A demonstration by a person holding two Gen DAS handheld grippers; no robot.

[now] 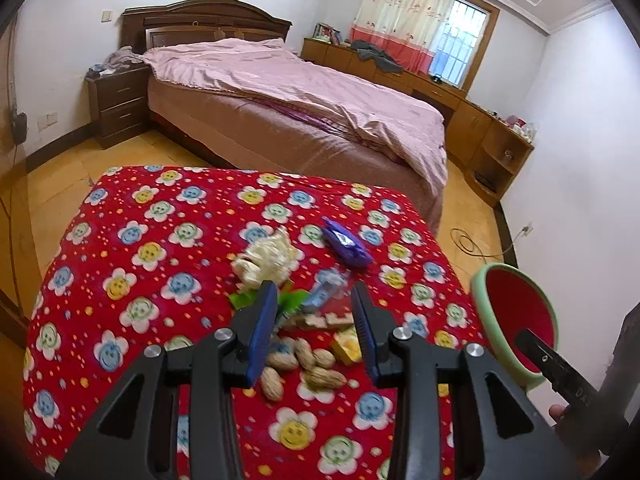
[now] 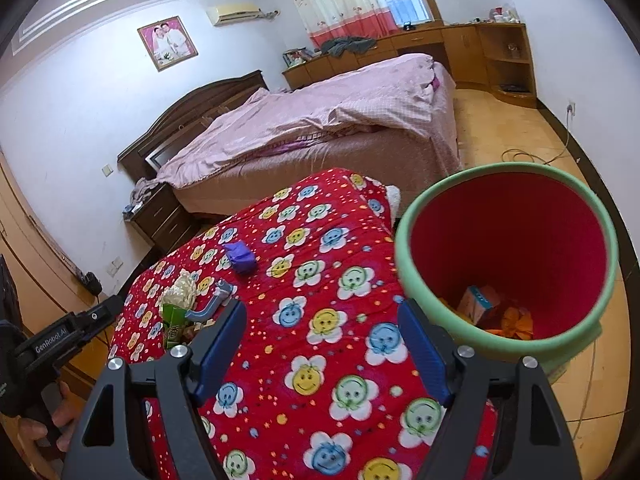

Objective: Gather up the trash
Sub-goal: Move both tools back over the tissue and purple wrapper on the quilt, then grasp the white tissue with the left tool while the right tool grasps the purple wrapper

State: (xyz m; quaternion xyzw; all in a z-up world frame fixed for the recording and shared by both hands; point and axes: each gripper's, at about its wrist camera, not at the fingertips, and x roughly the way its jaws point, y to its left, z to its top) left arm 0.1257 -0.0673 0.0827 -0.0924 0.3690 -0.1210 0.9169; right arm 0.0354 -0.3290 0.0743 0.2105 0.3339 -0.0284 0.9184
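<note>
We see our left claw (image 1: 316,320) parted and empty over ridged peanut shells (image 1: 308,368) and crumpled wrappers (image 1: 346,242) on the fleecy flowered table (image 1: 132,264). Our right claw (image 2: 322,344) is opening, empty, beside the round green-rimmed bin (image 2: 404,256) holding smooth cartons.

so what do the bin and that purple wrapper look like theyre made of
Bin: likely moulded plastic, with a smooth pale green rim and outside, a matte red inside, and thick even walls. Purple wrapper: probably thin plastic film or foil, since it is crumpled with glossy highlights along its creases. Neither can be told for certain from these views.
</note>
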